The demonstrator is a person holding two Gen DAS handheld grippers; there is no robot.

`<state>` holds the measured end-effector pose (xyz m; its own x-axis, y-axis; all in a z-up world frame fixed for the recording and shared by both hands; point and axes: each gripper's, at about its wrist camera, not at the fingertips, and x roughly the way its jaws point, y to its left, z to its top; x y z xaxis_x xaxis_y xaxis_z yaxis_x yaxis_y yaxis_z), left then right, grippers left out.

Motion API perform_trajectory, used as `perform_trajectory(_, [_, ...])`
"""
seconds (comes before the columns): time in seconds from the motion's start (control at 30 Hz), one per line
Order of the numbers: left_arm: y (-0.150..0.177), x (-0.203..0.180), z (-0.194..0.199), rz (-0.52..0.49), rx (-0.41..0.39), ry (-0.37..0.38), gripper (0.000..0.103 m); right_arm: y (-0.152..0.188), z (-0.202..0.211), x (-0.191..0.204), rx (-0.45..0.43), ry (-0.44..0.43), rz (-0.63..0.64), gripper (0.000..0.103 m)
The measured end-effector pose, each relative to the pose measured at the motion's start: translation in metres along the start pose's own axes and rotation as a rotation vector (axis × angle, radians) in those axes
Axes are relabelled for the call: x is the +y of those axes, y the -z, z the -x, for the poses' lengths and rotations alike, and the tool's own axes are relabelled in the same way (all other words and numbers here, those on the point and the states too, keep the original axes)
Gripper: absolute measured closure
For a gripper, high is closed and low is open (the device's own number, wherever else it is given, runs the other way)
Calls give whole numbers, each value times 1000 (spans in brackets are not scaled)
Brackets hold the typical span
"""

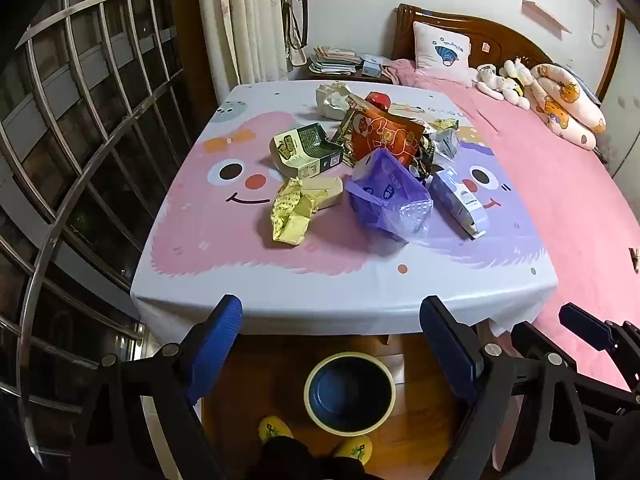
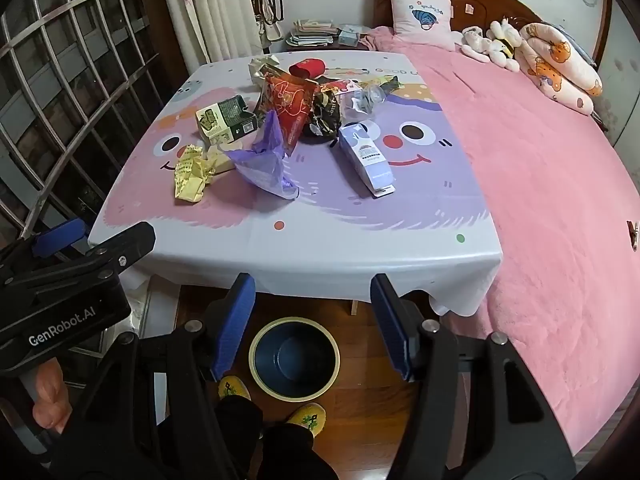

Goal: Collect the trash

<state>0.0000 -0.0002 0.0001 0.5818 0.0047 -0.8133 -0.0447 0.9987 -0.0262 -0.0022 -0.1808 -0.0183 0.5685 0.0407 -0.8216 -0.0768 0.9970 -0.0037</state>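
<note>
Left wrist view looks down past the pink bed (image 1: 560, 200) to the desk (image 1: 280, 296) beside it, cartoon cloth spread over the top. On the wooden floor in front sits a dark bin (image 1: 350, 394), nothing in it, yellow slippers at its near rim. Trash lies heaped mid-desk: orange snack bag (image 1: 384, 132), purple plastic bag (image 1: 384, 200), green carton (image 1: 308, 152), lilac box (image 1: 460, 200), crumpled yellow wrapper (image 1: 292, 216). Left tongs (image 1: 332, 344) gape wide, gripping nothing, hovering short of the desk edge. Right tongs (image 2: 312, 320) stand wide apart too, bare, touching nothing.
</note>
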Motion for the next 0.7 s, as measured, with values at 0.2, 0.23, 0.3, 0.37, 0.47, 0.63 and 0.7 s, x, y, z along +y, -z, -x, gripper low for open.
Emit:
perform_trajectory(0.2, [0, 0, 0, 6, 9, 7, 11, -3, -3, -2, 2, -26, -9, 46])
perform_trajectory(0.23, [0, 0, 0, 5, 10, 11, 11, -4, -3, -2, 0, -26, -6, 46])
perform_trajectory(0.3, [0, 0, 0, 4, 11, 20, 11, -4, -4, -1, -3, -26, -3, 46])
perform_trajectory(0.37, [1, 1, 1, 3, 9, 19, 11, -3, -3, -1, 0, -26, -3, 46])
perform_trajectory(0.47, [0, 2, 1, 3, 11, 15, 11, -2, -2, -4, 1, -25, -7, 46])
perform_trajectory(0.63, [-3, 1, 2, -1, 9, 19, 11, -3, -4, -1, 2, -28, -9, 46])
perform_trajectory(0.7, [-4, 0, 2, 0, 9, 17, 11, -4, -4, -2, 4, -30, -10, 46])
